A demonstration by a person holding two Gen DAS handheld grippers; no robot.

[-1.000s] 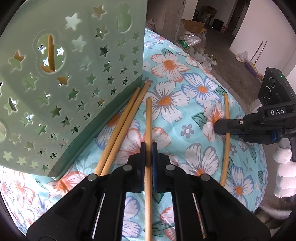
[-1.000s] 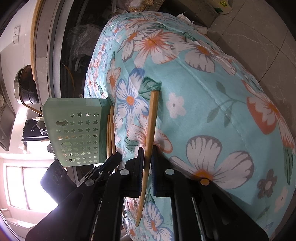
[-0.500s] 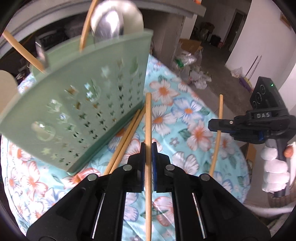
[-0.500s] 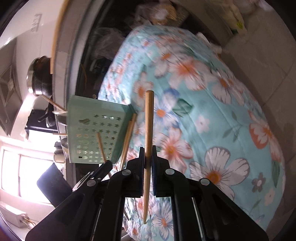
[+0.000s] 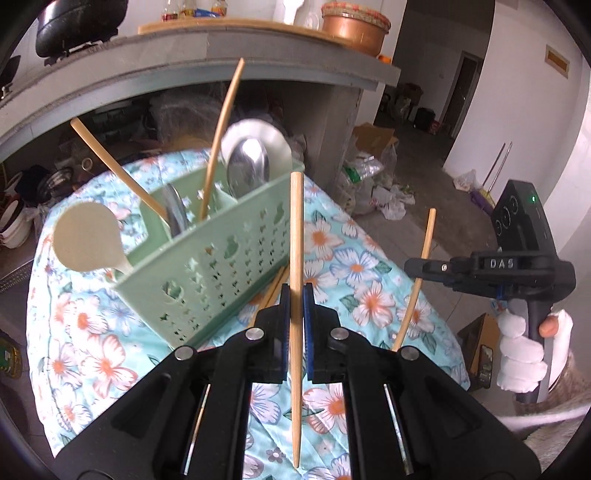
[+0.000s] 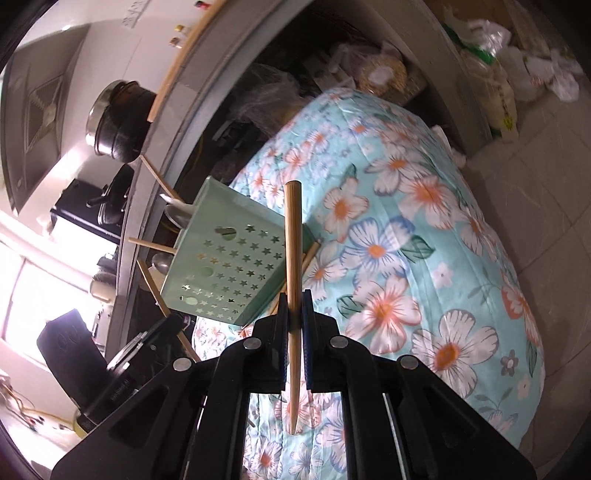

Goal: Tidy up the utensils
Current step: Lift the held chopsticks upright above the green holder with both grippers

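My left gripper [image 5: 295, 295] is shut on a wooden chopstick [image 5: 296, 236] held above the flowered cloth [image 5: 351, 266], just right of a green utensil basket [image 5: 207, 258] with star holes. In the basket stand a metal ladle [image 5: 247, 166], a pale spoon [image 5: 88, 240] and two chopsticks [image 5: 218, 140]. My right gripper [image 6: 294, 302] is shut on another chopstick [image 6: 293, 236], also lifted off the cloth, with the green basket [image 6: 229, 266] to its left. In the left wrist view the right gripper [image 5: 417, 266] grips that chopstick [image 5: 424, 243] at the right. Two more chopsticks [image 5: 271, 291] lie against the basket's foot.
A concrete counter [image 5: 221, 51] with a copper pot [image 5: 354, 26] and a black pan [image 5: 77, 22] stands behind the table. Bags and boxes [image 5: 373, 184] litter the floor beyond. A gloved hand [image 5: 524, 354] holds the right gripper's handle. The cloth drops off toward the tiled floor [image 6: 535, 147].
Both grippers have risen, each lifting its chopstick off the cloth. The basket now shows from above with its contents, and the right gripper has rolled more upright.
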